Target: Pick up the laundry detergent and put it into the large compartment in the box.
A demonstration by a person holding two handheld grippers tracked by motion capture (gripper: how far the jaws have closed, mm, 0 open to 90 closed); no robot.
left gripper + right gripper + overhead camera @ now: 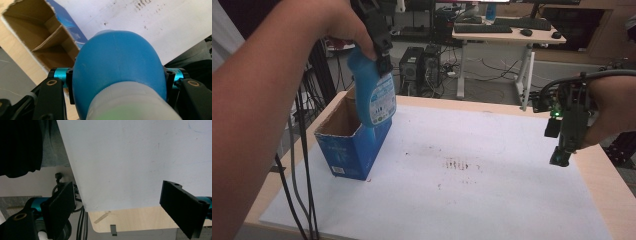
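Blue plastic bottle [373,87], white-blue label, clamped upright, over open box [349,142]

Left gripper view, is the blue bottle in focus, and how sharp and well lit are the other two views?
Left gripper view: the blue bottle is close and soft, its pale cap at the bottom blurred, while the cardboard box behind is sharper. High view: soft overall, the near forearm dim. Right gripper view: evenly lit white sheet, the black jaws slightly blurred, dark upper left corner.

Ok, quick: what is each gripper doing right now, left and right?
Left gripper: shut on the blue bottle, held above the open box.
Right gripper: open, holding nothing, over the table edge.
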